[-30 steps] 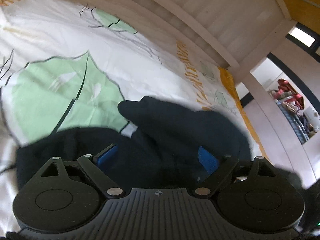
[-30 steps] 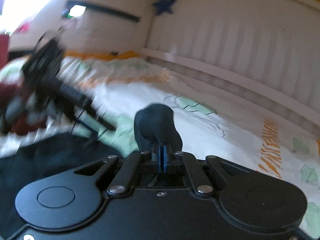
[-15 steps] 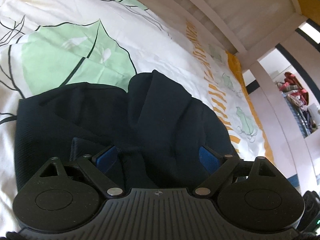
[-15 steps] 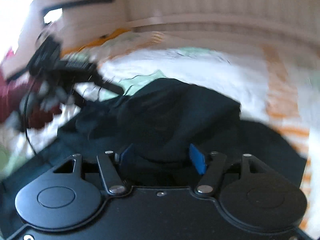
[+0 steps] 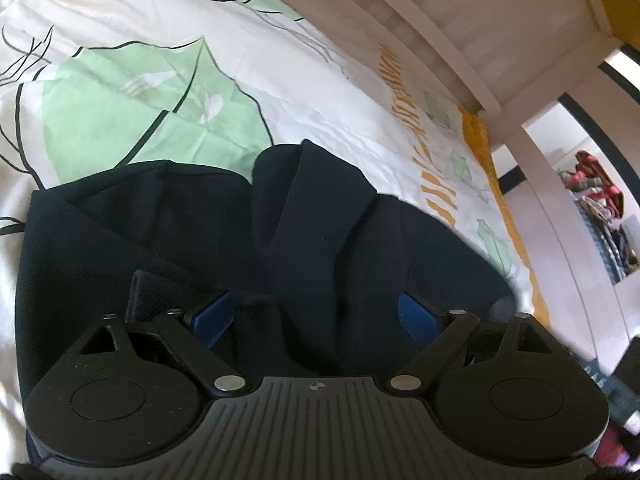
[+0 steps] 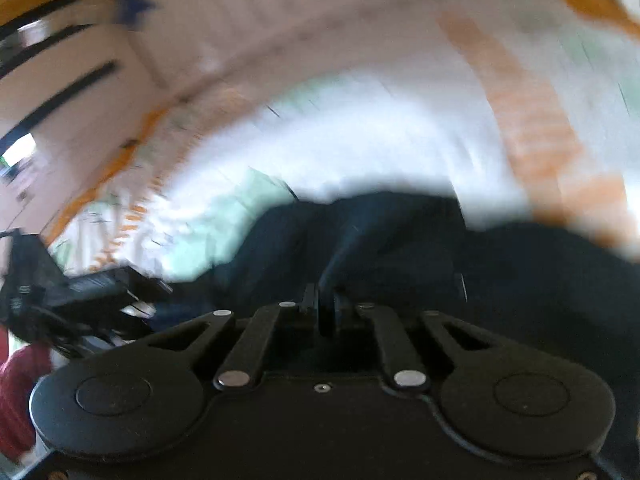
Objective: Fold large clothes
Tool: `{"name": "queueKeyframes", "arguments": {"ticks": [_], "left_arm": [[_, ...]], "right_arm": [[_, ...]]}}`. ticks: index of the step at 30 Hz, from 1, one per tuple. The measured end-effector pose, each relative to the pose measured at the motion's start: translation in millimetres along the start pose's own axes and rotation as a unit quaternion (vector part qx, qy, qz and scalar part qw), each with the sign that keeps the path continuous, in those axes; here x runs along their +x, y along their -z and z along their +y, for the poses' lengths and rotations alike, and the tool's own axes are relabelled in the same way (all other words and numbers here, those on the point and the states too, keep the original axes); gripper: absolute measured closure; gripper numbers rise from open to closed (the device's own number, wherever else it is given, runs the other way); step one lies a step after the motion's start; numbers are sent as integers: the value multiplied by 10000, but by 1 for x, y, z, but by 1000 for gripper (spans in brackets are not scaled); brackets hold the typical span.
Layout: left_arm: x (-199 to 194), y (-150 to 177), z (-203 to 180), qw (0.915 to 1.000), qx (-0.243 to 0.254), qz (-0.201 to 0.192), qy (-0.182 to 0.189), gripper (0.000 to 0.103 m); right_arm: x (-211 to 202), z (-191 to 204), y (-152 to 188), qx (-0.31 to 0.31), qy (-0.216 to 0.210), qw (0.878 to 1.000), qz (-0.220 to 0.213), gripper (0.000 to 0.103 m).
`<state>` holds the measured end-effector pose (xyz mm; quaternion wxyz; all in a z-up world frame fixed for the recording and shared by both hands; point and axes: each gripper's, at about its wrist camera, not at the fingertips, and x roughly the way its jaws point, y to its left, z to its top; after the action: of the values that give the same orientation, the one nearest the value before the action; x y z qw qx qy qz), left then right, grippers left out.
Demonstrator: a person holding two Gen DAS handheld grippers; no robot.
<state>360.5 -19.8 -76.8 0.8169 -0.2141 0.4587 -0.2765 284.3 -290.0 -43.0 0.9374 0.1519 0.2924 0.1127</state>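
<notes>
- Left gripper: blue pads spread wide apart, nothing pinched; dark navy garment lies bunched between and just ahead of them.
- Right gripper: fingers drawn together on a raised fold of the garment, directly ahead of the tool. View heavily motion-blurred.
- Garment rests on leaf-print bedsheet, beyond both tools; white bed rail further off.
- Judgement: step is pulling a fold. Keep the right pinch firm, lift low and level; left should take a matching edge so layers land aligned, without dragging the sheet.
- Containers: none seen.
</notes>
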Motion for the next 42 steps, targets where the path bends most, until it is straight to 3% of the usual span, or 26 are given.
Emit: {"name": "queueKeyframes", "arguments": {"ticks": [3, 7, 11, 14, 16, 18, 20, 21, 23, 25, 26, 29, 32, 35, 38, 41, 42], "left_arm": [[3, 4, -5, 10000, 79, -6, -1, 14], [17, 6, -8, 9999, -63, 70, 58, 14], [28, 6, -8, 9998, -157, 84, -17, 14], [32, 6, -6, 9994, -354, 54, -32, 15], [32, 7, -7, 9991, -414, -14, 76, 22], [33, 9, -10, 9986, -486, -51, 201, 38], [33, 11, -15, 9989, -421, -122, 145, 64], [33, 11, -19, 9993, -332, -162, 73, 96], [28, 7, -28, 9994, -216, -284, -31, 97], [14, 0, -37, 9987, -17, -516, 13, 97], [4, -3, -43, 9981, 99, -608, 39, 97], [-30, -9, -58, 9960, 439, -754, 178, 97], [-43, 3, -56, 9970, 560, -514, 173, 97], [-31, 24, -38, 9977, 620, -213, -154, 96], [-9, 43, -14, 9980, 445, 97, -441, 89], [-4, 59, -6, 9975, 532, -90, -453, 86], [-4, 60, -7, 9973, 582, -132, -439, 85]], "right_arm": [[-12, -17, 2, 75, 230, 9997, -33, 87], [5, -55, 27, 489, 799, 9936, 639, 87], [7, -74, 41, 1029, 713, 9899, 660, 77], [6, -74, 40, 1070, 728, 9896, 634, 72], [4, -74, 39, 1129, 698, 9892, 615, 60], [2, -75, 39, 1254, 574, 9887, 587, 44], [1, -75, 41, 1314, 529, 9882, 582, 44], [3, -72, 41, 1276, 549, 9885, 596, 44], [5, -64, 38, 1169, 565, 9895, 632, 47], [6, -55, 31, 1007, 617, 9914, 570, 66], [3, -50, 27, 912, 642, 9925, 504, 85], [-20, -38, 13, 836, 343, 9959, 105, 85], [-39, -27, 15, 724, 168, 9972, -14, 85], [-40, -28, 37, 772, 263, 9962, 308, 85], [-23, -40, 67, 1006, 672, 9897, 764, 78], [-24, -48, 78, 1364, 687, 9862, 635, 77], [-27, -48, 76, 1389, 678, 9863, 580, 69]]}}
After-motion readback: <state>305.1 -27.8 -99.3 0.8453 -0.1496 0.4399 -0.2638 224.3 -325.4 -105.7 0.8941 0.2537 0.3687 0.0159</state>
